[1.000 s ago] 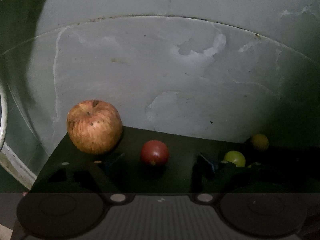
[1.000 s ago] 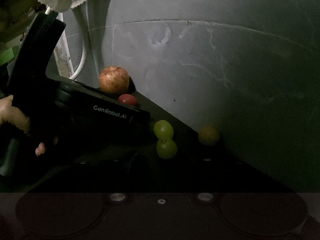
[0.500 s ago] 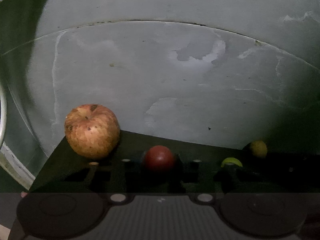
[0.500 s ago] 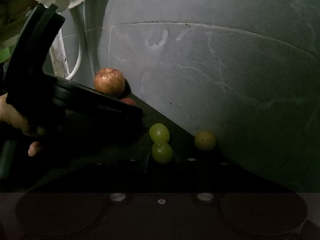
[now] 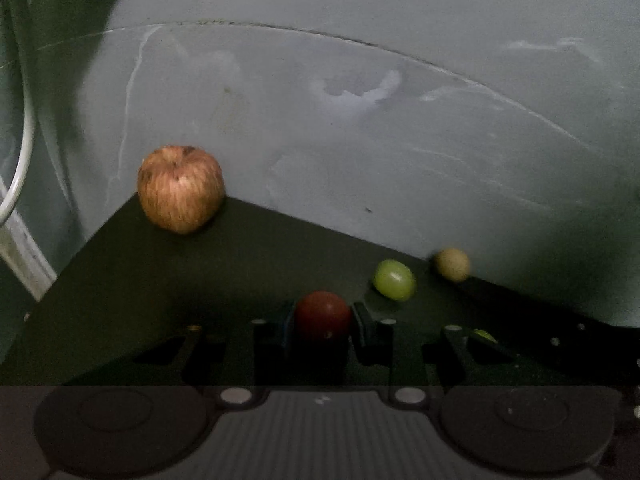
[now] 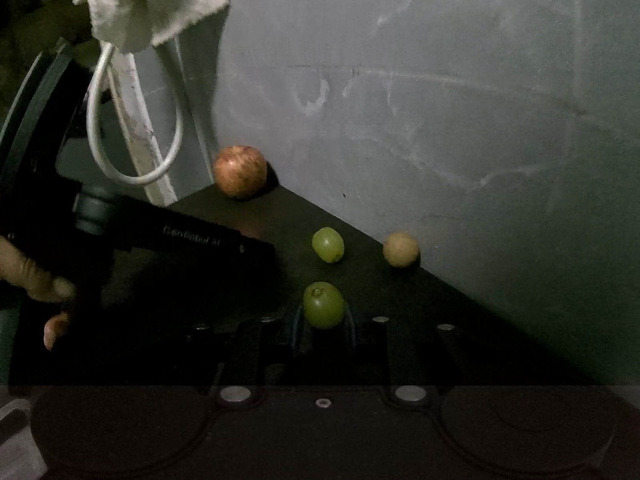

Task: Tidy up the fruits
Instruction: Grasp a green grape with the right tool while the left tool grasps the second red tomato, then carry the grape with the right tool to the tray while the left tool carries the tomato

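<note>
Left gripper [image 5: 323, 325] jaws clamped on a red fruit [image 5: 322, 314], right gripper [image 6: 323, 322] jaws clamped on a green grape [image 6: 323, 305]. Both held low over the dark bench [image 5: 168, 280], in front of the apple [image 5: 180, 188]; second grape [image 6: 328, 244] and tan fruit [image 6: 401, 249] lying right of the apple, nearer the right gripper.

Table top [image 5: 248, 264]: matt, dark, smooth. Wall [image 5: 360, 140]: rough, scuffed grey plaster. Grape [image 6: 328, 244] at 12 o'clock of held grape [image 6: 323, 305]: glossy skin.

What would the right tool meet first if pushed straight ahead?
Probably the loose green grape lying just beyond the grape held in the right tool; depth is uncertain, so it could pass over it.
</note>
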`<action>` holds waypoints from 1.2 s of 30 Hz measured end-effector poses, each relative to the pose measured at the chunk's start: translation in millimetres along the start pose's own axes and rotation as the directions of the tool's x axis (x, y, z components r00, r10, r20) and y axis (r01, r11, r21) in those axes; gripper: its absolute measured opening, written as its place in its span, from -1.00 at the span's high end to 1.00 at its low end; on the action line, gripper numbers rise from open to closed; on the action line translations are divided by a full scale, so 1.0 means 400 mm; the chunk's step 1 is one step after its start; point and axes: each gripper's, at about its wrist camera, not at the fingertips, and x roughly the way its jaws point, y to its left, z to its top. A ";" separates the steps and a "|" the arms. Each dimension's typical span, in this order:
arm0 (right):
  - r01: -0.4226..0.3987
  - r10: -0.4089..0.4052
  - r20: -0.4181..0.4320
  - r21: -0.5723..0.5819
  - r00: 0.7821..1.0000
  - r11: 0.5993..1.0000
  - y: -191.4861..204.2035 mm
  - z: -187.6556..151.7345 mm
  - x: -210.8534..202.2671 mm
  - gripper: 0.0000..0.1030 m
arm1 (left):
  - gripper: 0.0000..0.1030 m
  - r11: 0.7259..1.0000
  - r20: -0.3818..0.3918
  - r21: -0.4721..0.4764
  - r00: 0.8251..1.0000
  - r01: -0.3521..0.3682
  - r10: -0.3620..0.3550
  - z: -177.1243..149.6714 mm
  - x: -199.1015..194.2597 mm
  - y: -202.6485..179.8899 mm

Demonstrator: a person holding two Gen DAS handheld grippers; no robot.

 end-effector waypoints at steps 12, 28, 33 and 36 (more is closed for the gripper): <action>-0.055 0.056 0.059 -0.024 0.997 0.998 -0.036 -0.028 -0.245 0.55 | 0.39 0.995 0.042 -0.097 0.999 0.023 -0.019 -0.104 -0.193 -0.162; -0.306 0.321 0.036 -0.222 0.946 0.926 -0.096 -0.128 -0.514 0.55 | 0.39 0.915 0.133 -0.384 0.973 -0.124 0.187 -0.320 -0.506 -0.389; -0.381 0.393 -0.016 -0.278 0.920 0.882 -0.088 -0.176 -0.563 0.55 | 0.39 0.853 0.135 -0.493 0.954 -0.171 0.269 -0.421 -0.582 -0.442; -0.415 0.422 -0.049 -0.305 0.905 0.857 -0.073 -0.207 -0.590 0.55 | 0.39 0.813 0.128 -0.551 0.944 -0.187 0.304 -0.482 -0.620 -0.461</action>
